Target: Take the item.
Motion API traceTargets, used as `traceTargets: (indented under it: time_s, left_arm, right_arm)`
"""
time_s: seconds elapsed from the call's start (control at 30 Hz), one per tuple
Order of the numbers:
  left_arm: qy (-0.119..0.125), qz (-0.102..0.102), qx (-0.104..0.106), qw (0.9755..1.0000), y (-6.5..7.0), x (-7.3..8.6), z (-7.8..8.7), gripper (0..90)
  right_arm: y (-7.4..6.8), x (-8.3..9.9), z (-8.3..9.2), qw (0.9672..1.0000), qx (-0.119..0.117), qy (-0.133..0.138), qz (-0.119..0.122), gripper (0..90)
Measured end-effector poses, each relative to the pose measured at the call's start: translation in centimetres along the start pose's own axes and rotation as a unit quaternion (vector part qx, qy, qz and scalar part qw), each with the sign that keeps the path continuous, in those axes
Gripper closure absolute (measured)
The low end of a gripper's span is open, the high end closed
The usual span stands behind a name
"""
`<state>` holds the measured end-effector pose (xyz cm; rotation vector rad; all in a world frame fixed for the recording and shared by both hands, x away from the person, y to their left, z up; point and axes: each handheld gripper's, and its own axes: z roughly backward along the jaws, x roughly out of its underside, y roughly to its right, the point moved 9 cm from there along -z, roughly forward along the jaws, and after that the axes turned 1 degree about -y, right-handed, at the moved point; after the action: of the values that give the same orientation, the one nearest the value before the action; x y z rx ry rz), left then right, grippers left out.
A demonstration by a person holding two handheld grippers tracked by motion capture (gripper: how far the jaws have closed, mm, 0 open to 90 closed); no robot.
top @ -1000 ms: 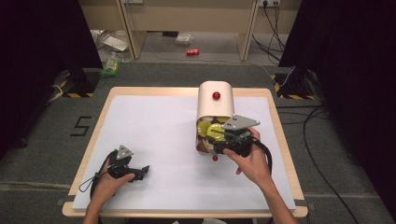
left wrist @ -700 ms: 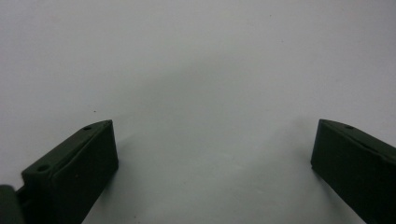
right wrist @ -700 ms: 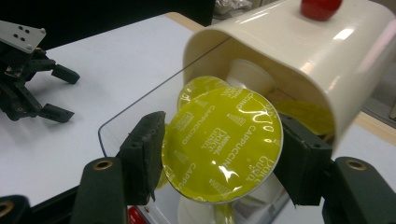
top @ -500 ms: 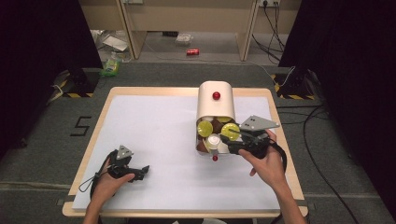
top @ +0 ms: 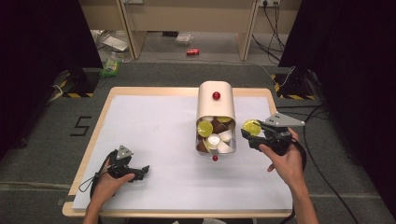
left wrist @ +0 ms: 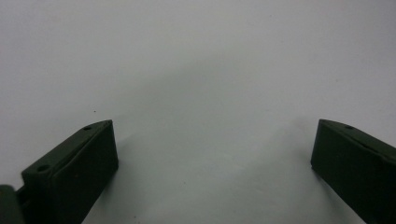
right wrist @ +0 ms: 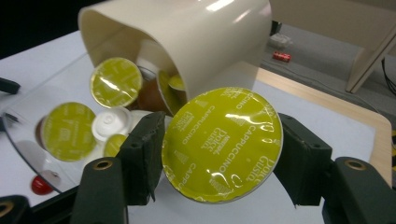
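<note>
Left gripper (top: pixel 140 171): jaws wide apart, empty, low over the white table sheet (top: pixel 154 135).
Right gripper (right wrist: pixel 219 154): clamped on the yellow foil-lidded coffee capsule (right wrist: pixel 222 143), held just right of the cream canister (top: pixel 215 105).
Handling: probably light, rigid plastic; foil dents easily, so grip the rim sides.
Canister: on its side, capsules spilling out.

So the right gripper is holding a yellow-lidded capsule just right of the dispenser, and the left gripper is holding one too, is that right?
Not quite. The left gripper holds nothing: the left gripper view shows its jaws open over the bare white table. The rest stands: the right gripper is shut on a yellow-lidded capsule, just right of the dispenser in the high view.
</note>
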<state>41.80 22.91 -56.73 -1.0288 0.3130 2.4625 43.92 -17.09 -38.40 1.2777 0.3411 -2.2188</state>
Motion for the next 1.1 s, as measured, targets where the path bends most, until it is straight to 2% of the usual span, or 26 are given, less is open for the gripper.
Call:
traceTargets:
  time_s: [0.23,0.6,1.1]
  left_arm:
    - [0.000,0.000,0.000,1.0000,0.0,0.0,0.0,0.0]
    - [0.000,-0.001,0.000,1.0000,0.0,0.0,0.0,0.0]
    - [0.000,-0.001,0.000,1.0000,0.0,0.0,0.0,0.0]
  right_arm:
    - [1.8,2.0,-1.0,0.9996,0.018,-0.021,-0.008,39.6]
    - [4.3,4.6,-3.0,0.9981,0.034,-0.042,-0.031,39.5]
    - [5.4,7.0,-5.6,0.9969,0.033,-0.060,-0.040,39.5]
